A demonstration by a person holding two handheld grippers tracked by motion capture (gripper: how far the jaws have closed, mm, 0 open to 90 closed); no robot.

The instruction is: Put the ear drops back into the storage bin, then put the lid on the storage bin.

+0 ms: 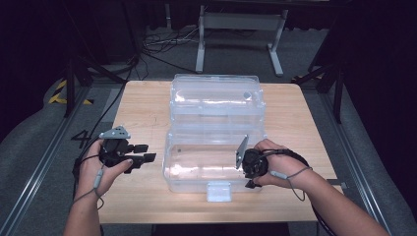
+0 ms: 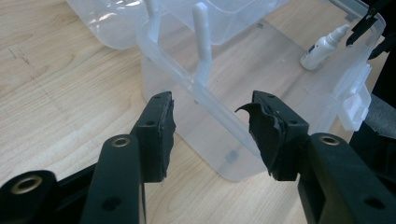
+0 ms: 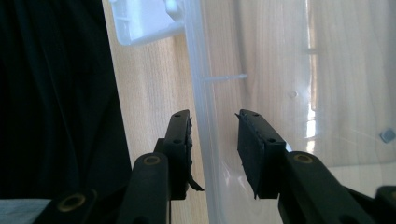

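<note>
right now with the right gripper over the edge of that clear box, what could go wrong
1. The right gripper straddles the thin front wall of the clear box with jaws not yet pressing; closing off-centre could flex or slip off the slick plastic.
2. The left gripper is open and off the box, so nothing steadies it; a pull could slide it across the table.
3. The small white bottle lying inside could roll.

Wooden table (image 1: 142, 110) on grey floor (image 1: 29, 142) (cables (image 1: 162, 42) behind), dark surroundings.
</note>
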